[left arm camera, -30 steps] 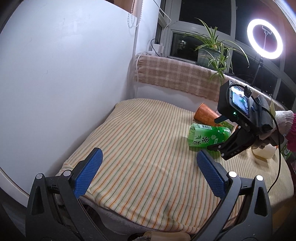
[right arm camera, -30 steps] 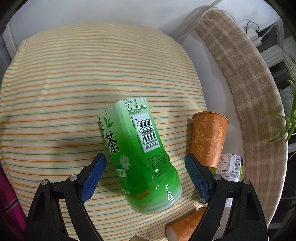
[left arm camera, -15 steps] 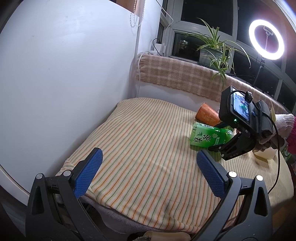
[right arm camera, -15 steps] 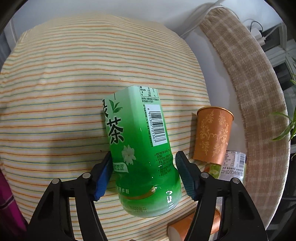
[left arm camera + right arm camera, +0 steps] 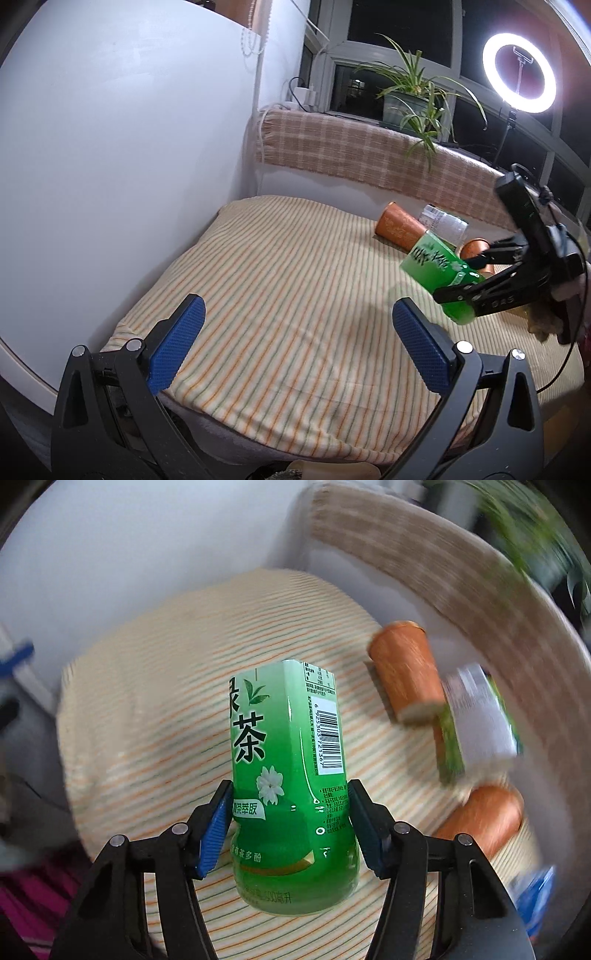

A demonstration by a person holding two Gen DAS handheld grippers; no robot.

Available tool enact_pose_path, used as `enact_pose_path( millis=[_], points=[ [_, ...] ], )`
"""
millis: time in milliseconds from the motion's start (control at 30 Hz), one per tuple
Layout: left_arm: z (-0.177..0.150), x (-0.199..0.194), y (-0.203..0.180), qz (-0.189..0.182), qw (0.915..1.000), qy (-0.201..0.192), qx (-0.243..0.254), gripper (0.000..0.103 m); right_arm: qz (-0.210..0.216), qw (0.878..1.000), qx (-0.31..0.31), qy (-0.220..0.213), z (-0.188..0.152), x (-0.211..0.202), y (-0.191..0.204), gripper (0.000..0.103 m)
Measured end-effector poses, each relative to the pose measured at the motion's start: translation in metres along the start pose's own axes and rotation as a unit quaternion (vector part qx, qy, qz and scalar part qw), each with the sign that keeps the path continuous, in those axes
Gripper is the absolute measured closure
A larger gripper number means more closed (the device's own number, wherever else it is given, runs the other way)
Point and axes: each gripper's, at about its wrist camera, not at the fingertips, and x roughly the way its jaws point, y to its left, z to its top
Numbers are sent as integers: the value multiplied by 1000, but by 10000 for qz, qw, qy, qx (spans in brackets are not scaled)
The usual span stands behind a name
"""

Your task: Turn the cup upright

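My right gripper is shut on a green tea cup with Chinese lettering and a barcode, gripped on its sides. In the left wrist view the green cup is lifted and tilted above the striped cloth, held by the right gripper. My left gripper is open and empty over the near part of the cloth, well left of the cup.
An orange patterned cup lies on its side behind the green cup, with a second orange cup and a white-labelled green container beside it. A white wall is on the left; a checked cushion, plant and ring light stand behind.
My right gripper closed on the green cup and lifted it off the cloth, tilting it. The right wrist view is now motion-blurred. The left gripper stayed nearly still.
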Motion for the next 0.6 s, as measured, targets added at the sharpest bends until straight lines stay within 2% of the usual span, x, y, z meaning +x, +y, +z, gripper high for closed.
enact_pose_path(
  millis=[100,233,333,433,600],
  points=[
    [0,2,-7,-82,9999,23,63,0,269,9960,828,-182,-14,-15,-14,43],
    [1,6,-14,-213,9997,68,106,0,717,9735,2145,-348,-42,-26,-33,43],
    [1,9,-21,-305,9994,108,145,0,1034,9436,3109,-479,-68,-29,-45,43],
    [1,11,-28,-416,9988,172,166,0,1338,9062,3976,-526,-94,-24,-50,43],
    [0,15,-39,-562,9978,265,221,0,1661,8543,4871,-727,-120,-13,-53,42]
  ],
)
